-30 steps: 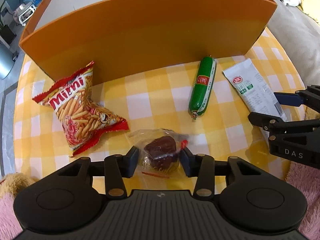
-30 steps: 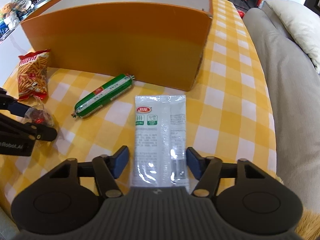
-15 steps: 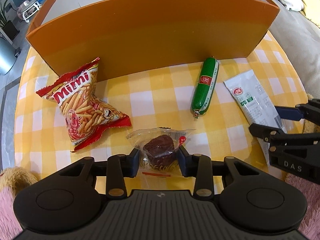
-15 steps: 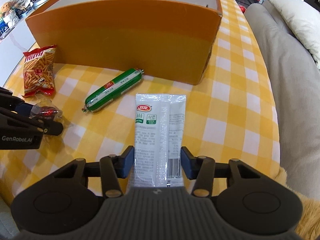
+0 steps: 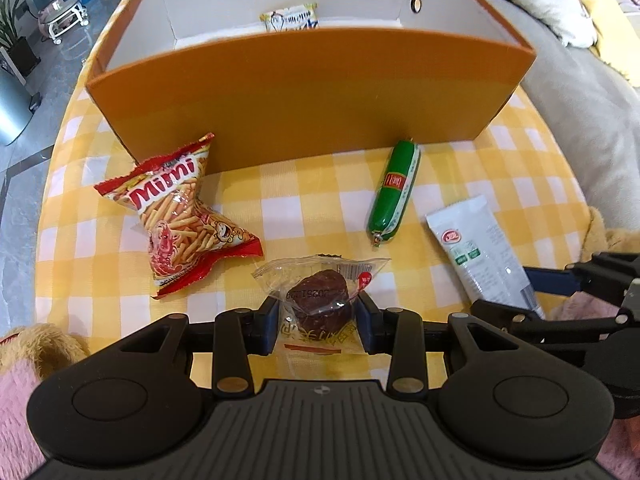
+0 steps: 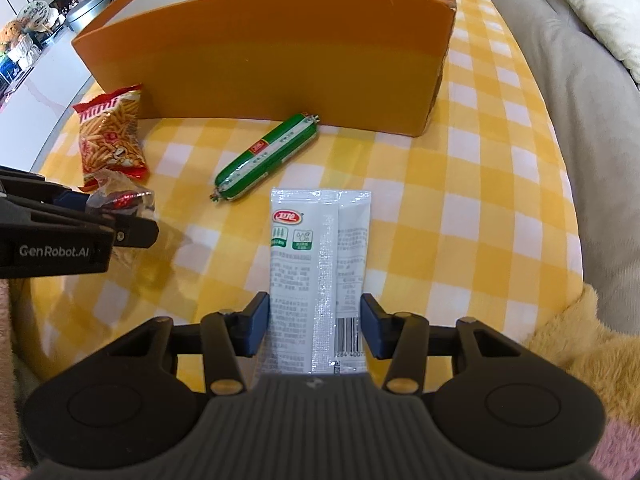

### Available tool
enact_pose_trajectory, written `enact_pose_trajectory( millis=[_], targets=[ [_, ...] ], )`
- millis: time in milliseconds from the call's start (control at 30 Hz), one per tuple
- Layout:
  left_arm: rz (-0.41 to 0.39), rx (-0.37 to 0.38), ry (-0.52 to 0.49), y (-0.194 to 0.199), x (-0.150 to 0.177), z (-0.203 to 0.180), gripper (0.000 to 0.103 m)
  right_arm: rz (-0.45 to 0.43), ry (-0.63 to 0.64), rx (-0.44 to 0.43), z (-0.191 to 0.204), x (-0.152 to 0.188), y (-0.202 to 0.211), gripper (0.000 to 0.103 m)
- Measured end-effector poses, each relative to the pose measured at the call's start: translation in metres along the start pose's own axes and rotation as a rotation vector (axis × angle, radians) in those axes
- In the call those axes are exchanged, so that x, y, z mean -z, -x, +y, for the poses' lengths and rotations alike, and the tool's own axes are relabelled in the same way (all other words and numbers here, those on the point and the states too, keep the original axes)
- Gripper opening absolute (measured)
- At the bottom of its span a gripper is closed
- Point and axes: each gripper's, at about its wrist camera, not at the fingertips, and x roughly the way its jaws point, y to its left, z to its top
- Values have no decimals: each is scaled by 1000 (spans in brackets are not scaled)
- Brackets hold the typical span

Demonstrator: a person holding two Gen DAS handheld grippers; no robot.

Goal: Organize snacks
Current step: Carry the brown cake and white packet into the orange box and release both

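My left gripper is shut on a clear-wrapped dark brown cake and holds it above the yellow checked tablecloth. My right gripper is shut on the lower end of a white snack packet, also seen in the left wrist view. A green sausage and a red Mimi crisps bag lie in front of the orange box. One small packet lies inside the box.
A grey sofa with a cream cushion runs along the right of the table. A fluffy tan and pink throw lies at the near table edge. A floor with a plant and a metal bin lies far left.
Both grippers have closed on their snacks and risen and drawn back, so the box interior now shows. The cake and the white packet have come up with them.
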Motion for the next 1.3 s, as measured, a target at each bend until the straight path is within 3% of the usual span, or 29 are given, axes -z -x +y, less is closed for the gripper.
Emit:
enact_pose_trajectory(
  millis=[233, 833, 1300],
  targets=[
    [-46, 24, 18, 24, 0, 4, 43, -34, -32, -14, 2, 2, 21, 46],
    [-218, 75, -22, 87, -10, -11, 43, -226, -20, -28, 17, -5, 105, 46],
    [-307, 51, -48, 109, -47, -3, 43, -343, 17, 10, 13, -52, 134, 46]
  ],
)
